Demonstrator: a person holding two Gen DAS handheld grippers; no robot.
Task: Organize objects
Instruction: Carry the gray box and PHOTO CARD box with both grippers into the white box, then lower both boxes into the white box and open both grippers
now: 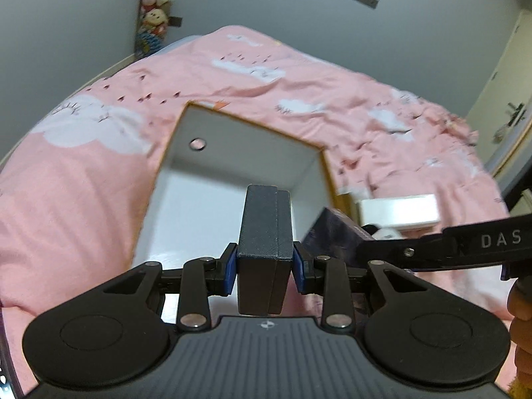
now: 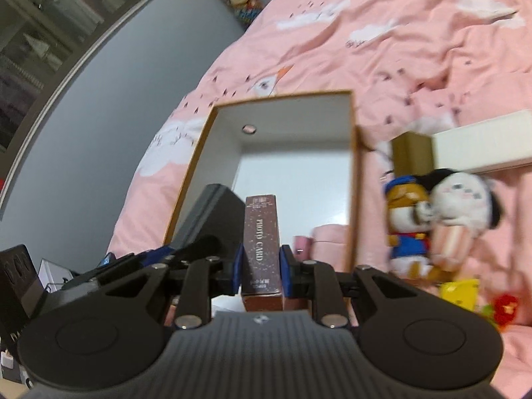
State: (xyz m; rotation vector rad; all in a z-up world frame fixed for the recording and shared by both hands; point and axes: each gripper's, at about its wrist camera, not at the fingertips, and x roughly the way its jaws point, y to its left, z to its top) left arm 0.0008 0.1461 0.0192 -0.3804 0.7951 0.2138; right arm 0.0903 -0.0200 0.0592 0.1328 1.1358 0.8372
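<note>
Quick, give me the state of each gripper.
Left gripper: closed on a dark grey box.
Right gripper: closed on a brown "PHOTO CARD" box.

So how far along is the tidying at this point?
Done: nothing visibly; the open box on the pink bedding shows only bare white floor. In hand: the left gripper clamps a dark case, the right gripper a photo card box, both just in front of the box. Left: the plush toys and white carton.
</note>
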